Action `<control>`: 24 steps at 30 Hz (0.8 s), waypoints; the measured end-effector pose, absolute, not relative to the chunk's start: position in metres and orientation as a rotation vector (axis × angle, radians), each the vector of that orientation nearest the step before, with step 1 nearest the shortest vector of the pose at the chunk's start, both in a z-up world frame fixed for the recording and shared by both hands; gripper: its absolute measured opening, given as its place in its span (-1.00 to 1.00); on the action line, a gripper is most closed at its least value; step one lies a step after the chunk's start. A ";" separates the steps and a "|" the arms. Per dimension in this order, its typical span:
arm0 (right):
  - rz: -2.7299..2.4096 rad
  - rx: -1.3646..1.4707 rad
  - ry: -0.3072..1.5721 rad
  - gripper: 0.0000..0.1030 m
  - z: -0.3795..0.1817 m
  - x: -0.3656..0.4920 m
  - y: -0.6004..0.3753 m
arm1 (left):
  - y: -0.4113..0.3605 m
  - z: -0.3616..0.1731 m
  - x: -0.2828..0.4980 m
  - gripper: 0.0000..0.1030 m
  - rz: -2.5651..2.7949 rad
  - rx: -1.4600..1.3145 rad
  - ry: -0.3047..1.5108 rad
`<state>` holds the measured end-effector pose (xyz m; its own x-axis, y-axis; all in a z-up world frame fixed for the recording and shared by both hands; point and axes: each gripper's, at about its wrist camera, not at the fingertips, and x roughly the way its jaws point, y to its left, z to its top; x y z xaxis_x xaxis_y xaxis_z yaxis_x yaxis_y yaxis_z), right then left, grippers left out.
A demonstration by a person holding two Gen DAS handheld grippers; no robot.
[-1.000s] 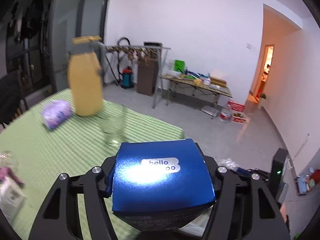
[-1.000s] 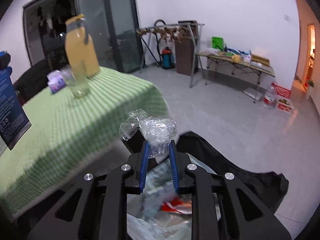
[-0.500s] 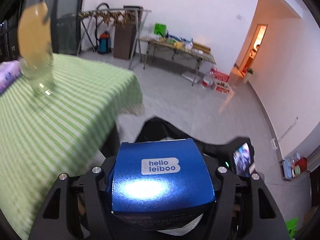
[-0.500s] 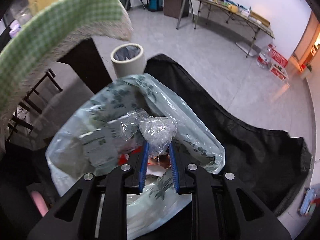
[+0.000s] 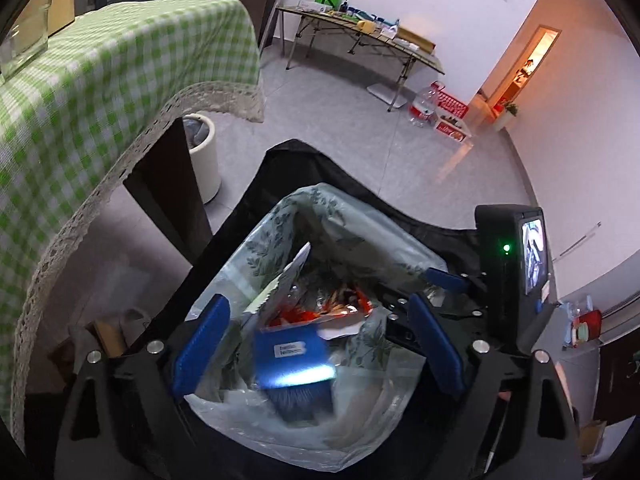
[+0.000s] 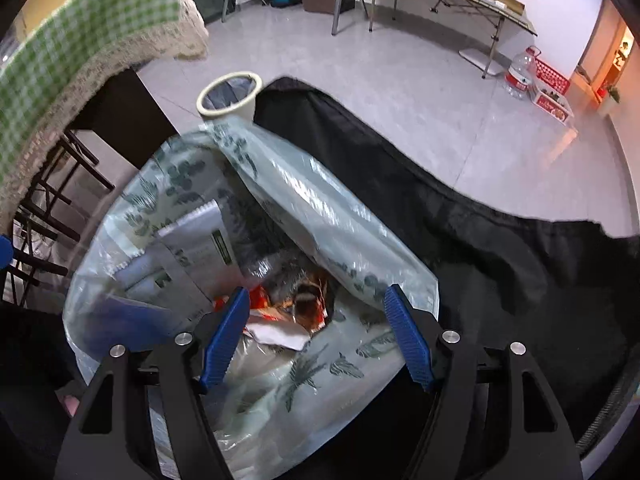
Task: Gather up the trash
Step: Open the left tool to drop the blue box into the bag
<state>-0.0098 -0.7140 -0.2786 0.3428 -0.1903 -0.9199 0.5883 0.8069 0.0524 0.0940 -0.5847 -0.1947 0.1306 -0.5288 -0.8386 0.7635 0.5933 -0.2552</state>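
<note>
Over the mouth of the trash bag [image 5: 352, 236], in the left wrist view, the left gripper [image 5: 316, 344] is pointing steeply down so that whatever it lets go lands inside. Its fingers [image 5: 202, 338] have just been opening and are standing wide, with the blue box [image 5: 294, 364] lying between them but touched by neither pad; it is sitting blurred in the bag, probably dropping. The bag, pale plastic printed with leaves, is holding red and orange wrappers [image 5: 320, 312] and a silver serrated pouch [image 5: 280, 284]. It is resting on a black cloth [image 5: 288, 160] beside the bench [image 5: 100, 72] with its green checked cover, close enough for short trips. A small white bin [image 5: 202, 156] is standing by the bench leg.

In the right wrist view, the right gripper [image 6: 316, 332] is also hanging over the bag [image 6: 320, 200], fingers [image 6: 224, 332] having just been opening, now well apart with nothing pressed between them. The clear crumpled plastic is hard to pick out among the contents. Below are lying the wrappers [image 6: 304, 304], a white scrap [image 6: 276, 334] and the silver pouch [image 6: 192, 240]. The white bin [image 6: 230, 98] is sitting just behind the bag's rim.
</note>
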 end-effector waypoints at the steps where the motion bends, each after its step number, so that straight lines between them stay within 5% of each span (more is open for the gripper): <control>1: -0.529 0.409 1.120 0.32 -0.280 -0.009 -0.713 | -0.583 -0.195 0.095 0.73 -0.949 0.264 1.085; 13: -0.511 0.359 1.052 0.32 -0.234 0.003 -0.693 | -0.546 -0.145 0.117 0.83 -0.842 0.233 0.950; 24: -0.408 0.190 0.890 0.32 -0.140 0.049 -0.620 | -0.413 -0.065 0.165 0.85 -0.591 0.095 0.766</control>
<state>0.0490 -0.6203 -0.1404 0.5593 -0.2664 -0.7850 0.4217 0.9067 -0.0073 0.1655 -0.4129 -0.0646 0.5675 -0.4686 -0.6770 0.5357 0.8345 -0.1286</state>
